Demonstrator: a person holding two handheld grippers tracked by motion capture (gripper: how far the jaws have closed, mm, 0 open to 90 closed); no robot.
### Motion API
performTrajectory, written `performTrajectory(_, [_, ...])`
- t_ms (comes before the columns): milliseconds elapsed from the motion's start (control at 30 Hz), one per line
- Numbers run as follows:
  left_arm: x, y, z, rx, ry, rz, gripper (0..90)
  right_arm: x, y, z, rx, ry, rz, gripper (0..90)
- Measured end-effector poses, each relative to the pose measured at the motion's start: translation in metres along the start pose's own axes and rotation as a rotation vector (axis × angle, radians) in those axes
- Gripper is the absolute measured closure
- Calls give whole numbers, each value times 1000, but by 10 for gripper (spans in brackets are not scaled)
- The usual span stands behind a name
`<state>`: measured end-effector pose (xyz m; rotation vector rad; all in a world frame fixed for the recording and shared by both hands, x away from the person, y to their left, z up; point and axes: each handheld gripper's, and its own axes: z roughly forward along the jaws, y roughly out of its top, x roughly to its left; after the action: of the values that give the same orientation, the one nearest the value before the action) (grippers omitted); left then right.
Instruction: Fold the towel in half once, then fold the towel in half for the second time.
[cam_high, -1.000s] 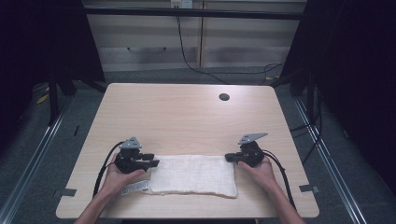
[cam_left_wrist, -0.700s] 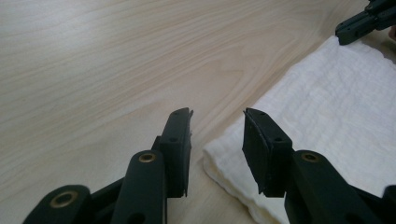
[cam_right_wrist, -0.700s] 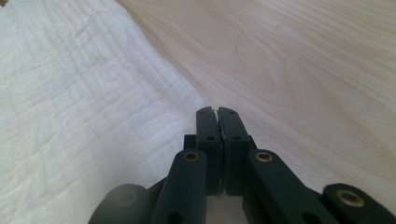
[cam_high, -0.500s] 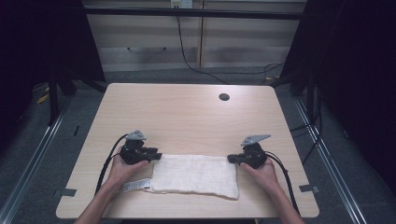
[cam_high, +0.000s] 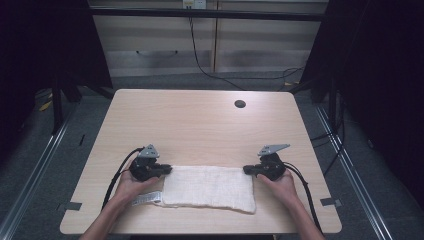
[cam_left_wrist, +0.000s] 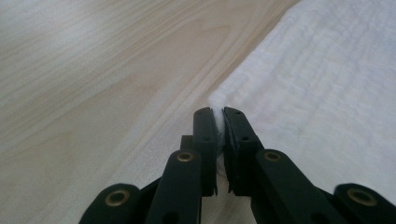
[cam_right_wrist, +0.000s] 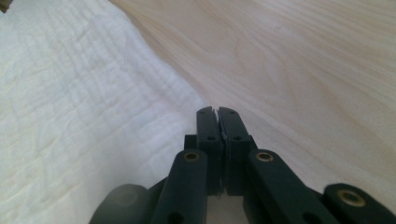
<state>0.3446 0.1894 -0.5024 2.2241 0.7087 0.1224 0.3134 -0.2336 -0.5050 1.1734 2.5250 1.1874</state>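
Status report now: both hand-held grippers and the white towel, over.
Left hand-held gripper just closed on white towel corner. Right hand-held gripper shut on opposite corner. Towel flat, nothing in the way.

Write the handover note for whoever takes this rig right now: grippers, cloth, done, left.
Left gripper: jaws have just been closing, now pinching the far left corner of the white folded textured cloth.
Right gripper: shut at the cloth's far right corner; grip likely, though hard to confirm.
Cloth lies flat near the front edge of the light wooden table, white label at its left end.
Done: both far corners taken.
Left: probably lift and fold or spread.
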Motion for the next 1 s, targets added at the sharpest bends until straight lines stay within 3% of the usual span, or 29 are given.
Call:
performTrajectory(167, [4, -2, 0, -18, -24, -48, 863, 1, 1, 0, 7, -10, -3, 887])
performTrajectory(500, [9, -1, -3, -70, -76, -87, 865, 1, 4, 4, -1, 13, 5, 888])
performTrajectory(667, [10, 1, -11, -109, -75, -104, 866, 4, 9, -2, -42, 18, 6, 888])
performTrajectory(1000, [9, 3, -14, -128, -71, -113, 867, -2, 14, -18, -133, 5, 10, 888])
